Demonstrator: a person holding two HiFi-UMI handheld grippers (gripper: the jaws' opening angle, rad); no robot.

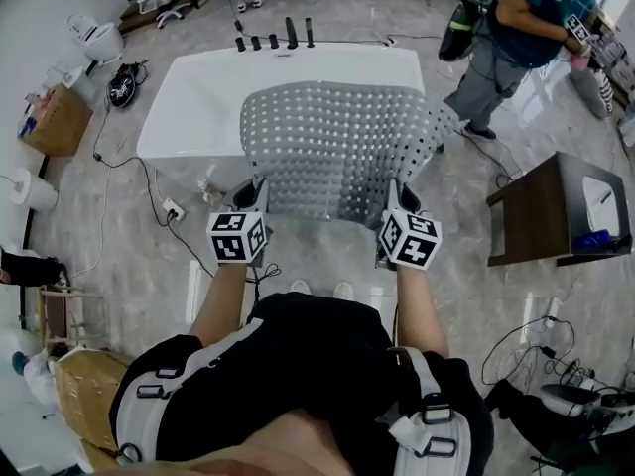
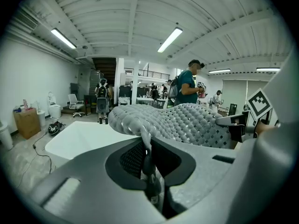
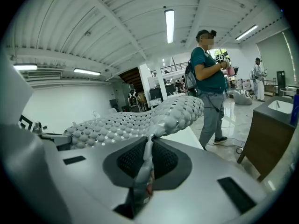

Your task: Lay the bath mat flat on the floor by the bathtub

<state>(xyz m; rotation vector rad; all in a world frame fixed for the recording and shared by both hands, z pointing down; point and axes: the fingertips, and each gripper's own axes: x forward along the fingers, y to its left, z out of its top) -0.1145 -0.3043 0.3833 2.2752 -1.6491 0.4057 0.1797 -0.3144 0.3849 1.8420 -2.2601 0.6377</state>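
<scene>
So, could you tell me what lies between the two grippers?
The near edge of the bath mat, stretched from the left gripper to the right gripper, both gripping it; the head view shows this.

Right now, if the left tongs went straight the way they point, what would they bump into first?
The gray bath mat: the left tongs pinch its edge, and it bulges right ahead of them. Past the mat, probably the white bathtub, though how far off it is is hard to judge.

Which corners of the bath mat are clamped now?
The two near corners of the bath mat: left gripper shut on the near-left, right gripper on the near-right. The far corners are free, over the bathtub.
</scene>
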